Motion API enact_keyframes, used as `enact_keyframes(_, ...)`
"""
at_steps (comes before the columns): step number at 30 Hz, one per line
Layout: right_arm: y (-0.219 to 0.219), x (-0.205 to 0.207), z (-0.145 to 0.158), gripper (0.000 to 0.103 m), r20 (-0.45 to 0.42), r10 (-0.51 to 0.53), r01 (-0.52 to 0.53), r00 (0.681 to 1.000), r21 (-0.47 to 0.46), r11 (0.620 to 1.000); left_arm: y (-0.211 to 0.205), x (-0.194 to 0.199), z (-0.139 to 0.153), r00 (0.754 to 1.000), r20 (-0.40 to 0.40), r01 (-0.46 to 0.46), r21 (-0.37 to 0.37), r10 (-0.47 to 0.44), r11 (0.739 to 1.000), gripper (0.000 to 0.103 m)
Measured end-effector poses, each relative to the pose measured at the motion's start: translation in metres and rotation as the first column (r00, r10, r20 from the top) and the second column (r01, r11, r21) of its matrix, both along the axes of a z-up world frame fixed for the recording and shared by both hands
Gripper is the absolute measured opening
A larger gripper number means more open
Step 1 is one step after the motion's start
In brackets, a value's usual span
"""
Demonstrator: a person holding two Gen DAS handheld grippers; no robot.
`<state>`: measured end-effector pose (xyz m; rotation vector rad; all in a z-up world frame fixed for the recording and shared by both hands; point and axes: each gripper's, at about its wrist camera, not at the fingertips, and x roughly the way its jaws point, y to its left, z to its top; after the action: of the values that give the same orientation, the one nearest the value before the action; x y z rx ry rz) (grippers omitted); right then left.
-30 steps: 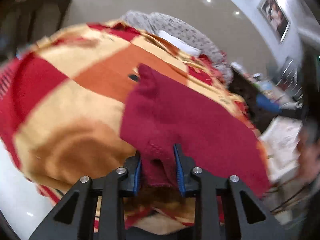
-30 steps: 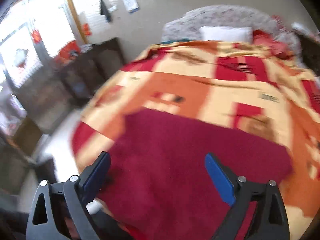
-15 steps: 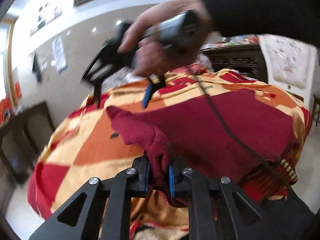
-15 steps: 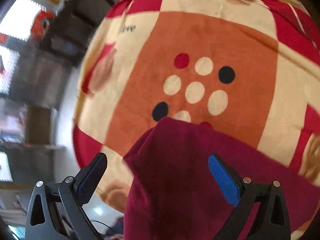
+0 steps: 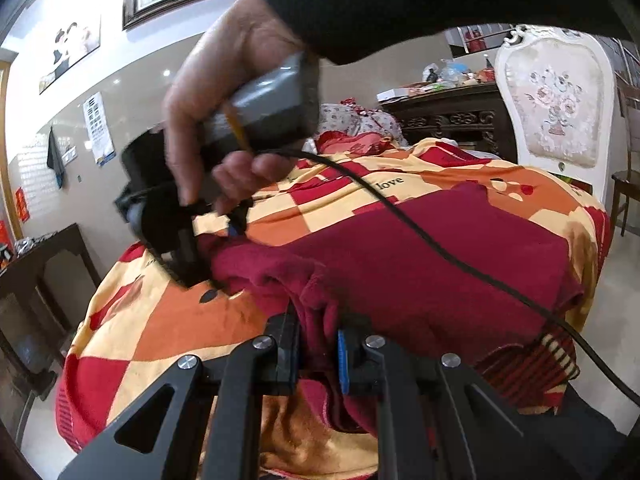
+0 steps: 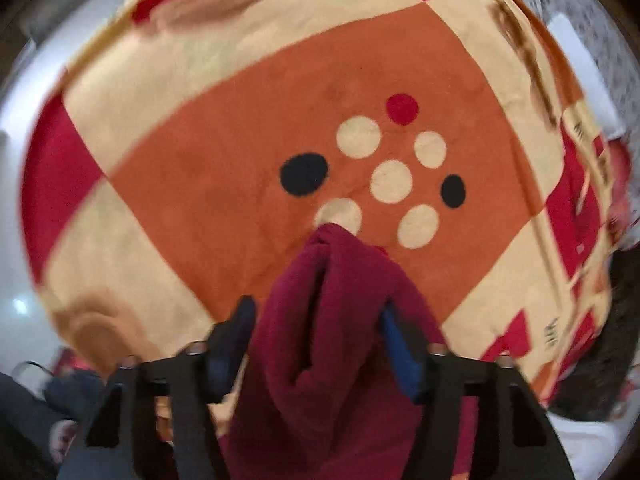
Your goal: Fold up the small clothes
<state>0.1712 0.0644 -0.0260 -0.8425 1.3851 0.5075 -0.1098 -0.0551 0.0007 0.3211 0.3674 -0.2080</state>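
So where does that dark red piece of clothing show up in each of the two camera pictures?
Left wrist view: the dark red garment spreads across the centre and right of the patterned blanket, one corner pinched in the left tool.
Right wrist view: a bunched fold of it rises at bottom centre between the right tool's pads.
Shared landmark: the blanket's black dot.

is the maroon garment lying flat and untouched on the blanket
No, the left gripper is shut on a bunched fold of the maroon garment, lifting it off the checked blanket.
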Motion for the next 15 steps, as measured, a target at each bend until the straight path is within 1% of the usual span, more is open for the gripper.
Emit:
enact_keyframes(2, -0.005, 0.0, 0.0, 0.027, 0.025, -0.003, 0.003, 1.0, -0.017, 1.0, 0.005, -0.001, 0.004, 1.0, -0.001, -0.007, -0.017, 0.007, 1.0, 0.013)
enact_keyframes(4, -0.017, 0.001, 0.012, 0.021, 0.046, -0.017, 0.016, 0.999, 0.025, 1.0, 0.007, -0.006, 0.007, 1.0, 0.01, -0.004, -0.035, 0.005, 0.999, 0.013)
enact_keyframes(7, -0.043, 0.002, 0.036, 0.018, 0.071, -0.059, 0.051, 0.996, 0.104, 0.993, 0.002, -0.011, 0.015, 0.999, 0.029, 0.024, -0.063, -0.022, 0.998, 0.013)
enact_keyframes(10, -0.077, 0.004, 0.063, 0.018, 0.095, -0.119, 0.1, 0.988, 0.185, 0.978, -0.018, -0.017, 0.027, 0.995, 0.062, 0.085, -0.065, -0.081, 0.994, 0.013)
enact_keyframes(11, -0.098, 0.003, 0.074, 0.018, 0.098, -0.144, 0.12, 0.985, 0.22, 0.968, -0.028, -0.019, 0.03, 0.992, 0.073, 0.112, -0.059, -0.107, 0.992, 0.013)
enact_keyframes(12, -0.108, 0.005, 0.08, 0.018, 0.094, -0.161, 0.134, 0.982, 0.244, 0.96, -0.04, -0.021, 0.033, 0.987, 0.084, 0.142, -0.052, -0.137, 0.989, 0.013)
enact_keyframes(15, -0.16, 0.002, 0.098, 0.017, 0.064, -0.227, 0.193, 0.972, 0.342, 0.92, -0.069, -0.022, 0.037, 0.975, 0.071, 0.215, -0.057, -0.211, 0.975, 0.013)
